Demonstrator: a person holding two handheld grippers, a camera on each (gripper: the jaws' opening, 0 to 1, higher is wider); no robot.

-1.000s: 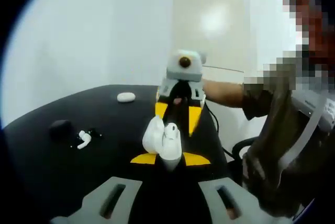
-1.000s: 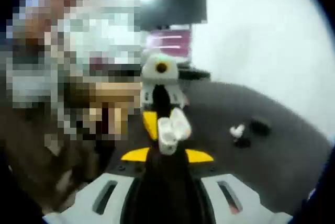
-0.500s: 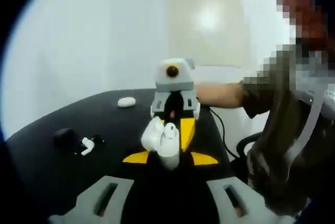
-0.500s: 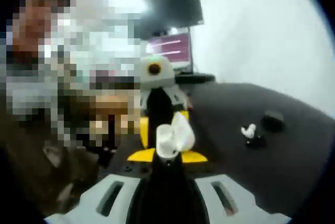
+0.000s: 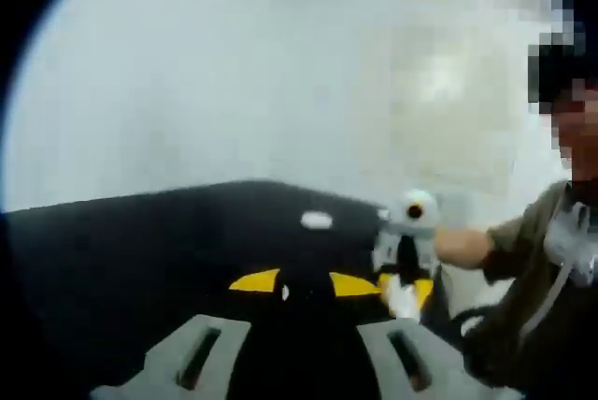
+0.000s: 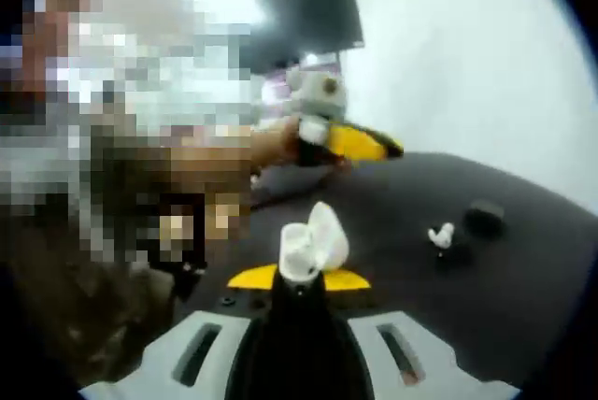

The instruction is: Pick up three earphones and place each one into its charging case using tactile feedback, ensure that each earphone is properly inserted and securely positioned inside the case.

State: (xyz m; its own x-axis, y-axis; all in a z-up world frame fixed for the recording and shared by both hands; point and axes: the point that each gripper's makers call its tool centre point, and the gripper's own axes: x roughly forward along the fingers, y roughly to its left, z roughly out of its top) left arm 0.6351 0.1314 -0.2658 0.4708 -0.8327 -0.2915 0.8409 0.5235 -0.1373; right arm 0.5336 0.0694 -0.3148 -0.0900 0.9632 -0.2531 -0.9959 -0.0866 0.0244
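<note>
My right gripper (image 6: 299,280) is shut on a white charging case (image 6: 310,243) whose lid stands open; it is held above the black table (image 6: 523,278). My left gripper (image 5: 301,288) has its jaws together, with a tiny white speck (image 5: 285,293) at the tips that I cannot identify. In the right gripper view the left gripper (image 6: 378,146) hangs off to the upper right, apart from the case. The left gripper view shows the right gripper (image 5: 406,264) at the right with the white case (image 5: 404,301) on it. A loose white earphone (image 6: 439,234) lies on the table.
A black case (image 6: 484,218) and a small dark item (image 6: 450,255) lie beside the loose earphone. Another white case (image 5: 316,221), closed, rests far back on the table. A person sits at the table's edge, with a forearm (image 5: 462,246) reaching in.
My left gripper has drawn away from the open white case, which stays in the right gripper. The two grippers no longer meet tip to tip.
</note>
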